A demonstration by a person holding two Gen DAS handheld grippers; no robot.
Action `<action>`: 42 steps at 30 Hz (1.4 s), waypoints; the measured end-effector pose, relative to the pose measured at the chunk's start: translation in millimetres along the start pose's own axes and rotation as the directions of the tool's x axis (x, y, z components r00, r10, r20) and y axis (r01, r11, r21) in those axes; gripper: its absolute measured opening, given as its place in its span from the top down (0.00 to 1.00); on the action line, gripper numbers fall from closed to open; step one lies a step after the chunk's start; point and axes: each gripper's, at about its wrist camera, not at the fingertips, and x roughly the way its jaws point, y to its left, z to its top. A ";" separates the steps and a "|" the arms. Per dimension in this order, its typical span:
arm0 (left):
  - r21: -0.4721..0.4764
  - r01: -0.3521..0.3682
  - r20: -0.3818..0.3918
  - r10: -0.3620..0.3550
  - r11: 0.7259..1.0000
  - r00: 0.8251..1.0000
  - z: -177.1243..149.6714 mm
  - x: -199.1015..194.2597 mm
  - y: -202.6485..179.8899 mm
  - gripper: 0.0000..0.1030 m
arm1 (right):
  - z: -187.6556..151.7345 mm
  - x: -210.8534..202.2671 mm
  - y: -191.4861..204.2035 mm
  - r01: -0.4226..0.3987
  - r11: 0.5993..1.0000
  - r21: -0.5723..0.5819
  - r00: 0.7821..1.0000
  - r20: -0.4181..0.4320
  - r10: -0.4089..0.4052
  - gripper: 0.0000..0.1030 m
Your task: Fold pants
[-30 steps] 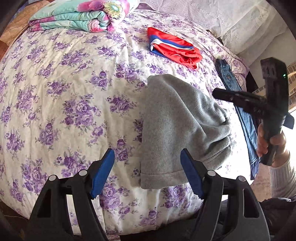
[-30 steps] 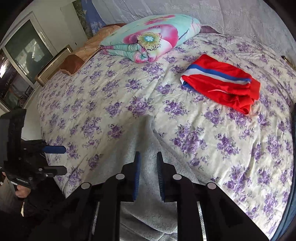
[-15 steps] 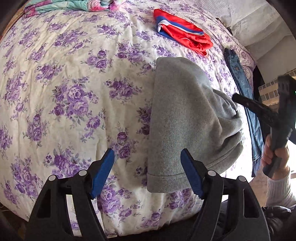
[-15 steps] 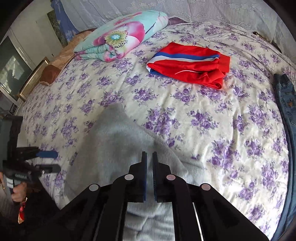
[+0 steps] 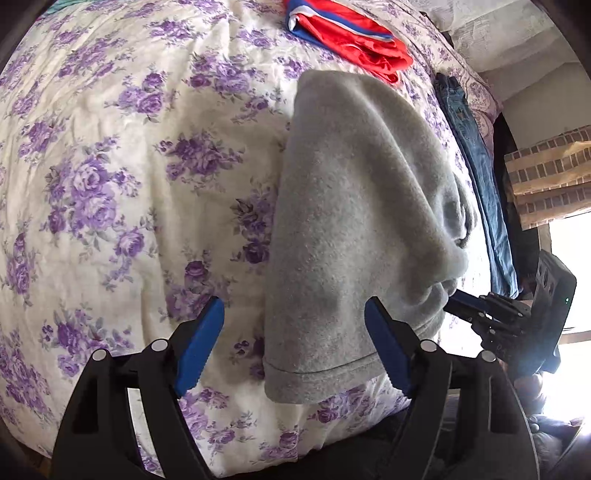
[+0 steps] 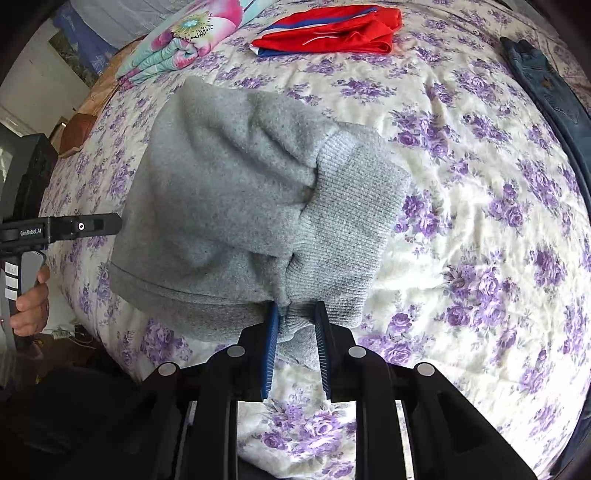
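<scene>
Grey fleece pants (image 6: 229, 192) folded on floral bed (image 6: 480, 229), ribbed cuff bunched; clamped at cuff by right gripper (image 6: 295, 343); left gripper (image 5: 295, 350) spread wide, holding nothing.

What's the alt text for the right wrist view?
The right claw is shut on a bunched ribbed edge of the grey pants, which lie folded on a purple-flowered bedspread. Red pants and a folded floral quilt lie farther back; the left claw shows at the left edge.
</scene>
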 end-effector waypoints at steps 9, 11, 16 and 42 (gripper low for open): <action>-0.051 0.153 -0.094 -0.157 0.987 0.983 28.4 48.8 7.3 0.44 | -7.5 -32.8 -7.2 -0.022 0.999 0.048 0.999 0.027 0.020 0.60; -0.007 0.152 -0.066 -0.152 0.988 0.986 27.0 43.0 -3.8 0.66 | -10.0 -46.3 -17.2 -0.015 0.995 0.094 0.997 0.072 0.009 0.34; 0.154 0.024 0.011 -0.026 0.988 1.000 11.7 20.9 -46.0 0.71 | -3.4 -45.5 -46.7 -0.107 0.968 0.225 0.987 0.146 0.075 0.15; 0.186 -0.164 0.033 0.160 0.969 0.987 16.6 31.4 -61.9 0.70 | 36.2 10.8 -18.2 -0.151 0.971 0.184 0.987 0.076 0.139 0.53</action>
